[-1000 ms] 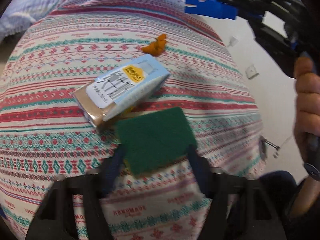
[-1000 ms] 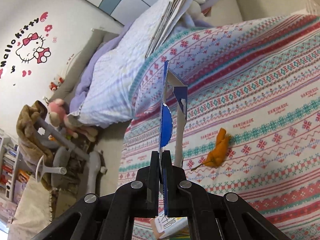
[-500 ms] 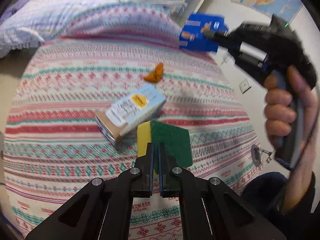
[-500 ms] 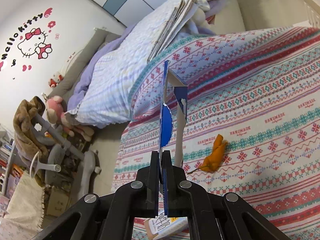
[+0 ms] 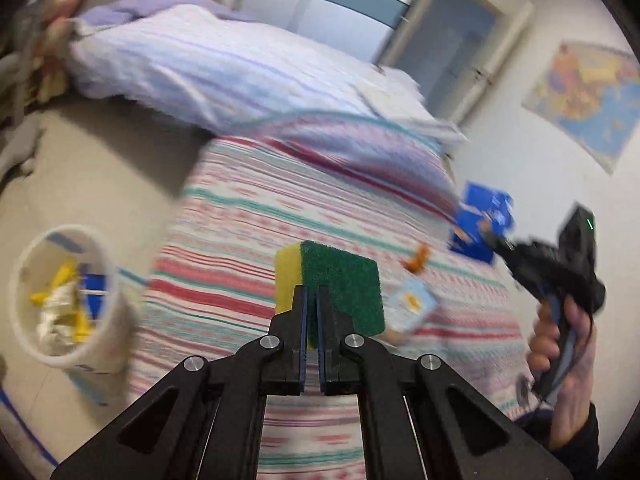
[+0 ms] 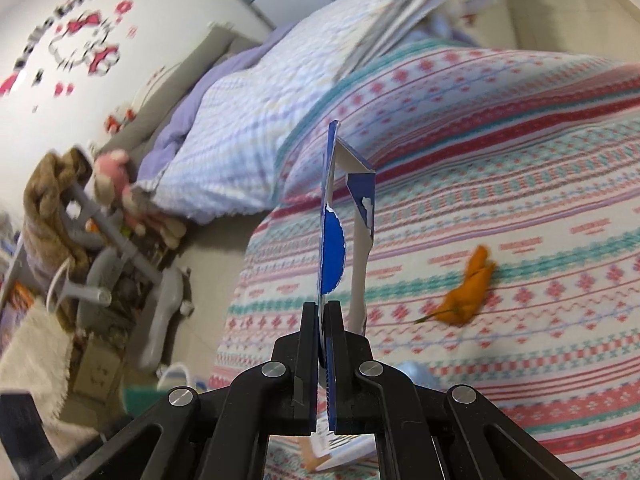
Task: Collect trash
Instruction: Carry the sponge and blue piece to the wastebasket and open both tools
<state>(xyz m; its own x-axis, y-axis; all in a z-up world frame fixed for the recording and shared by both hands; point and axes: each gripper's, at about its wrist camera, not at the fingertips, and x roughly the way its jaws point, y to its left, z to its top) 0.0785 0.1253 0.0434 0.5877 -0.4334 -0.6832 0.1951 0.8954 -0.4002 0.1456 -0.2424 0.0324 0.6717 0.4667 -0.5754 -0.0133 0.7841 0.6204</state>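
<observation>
No lettering reads clearly. The wall decal (image 6: 76, 44) carries black letters too blurred to make out. Print on the small carton (image 5: 412, 304) is likewise illegible.

Patterned striped bed (image 6: 520, 184), orange peel (image 6: 468, 292) and small carton (image 5: 412, 304) on it, lilac quilt (image 6: 240, 128)

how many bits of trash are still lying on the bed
2: an orange peel on the striped blanket, and a light blue carton nearer the edge, partly hidden behind the sponge. More may be hidden.
</observation>
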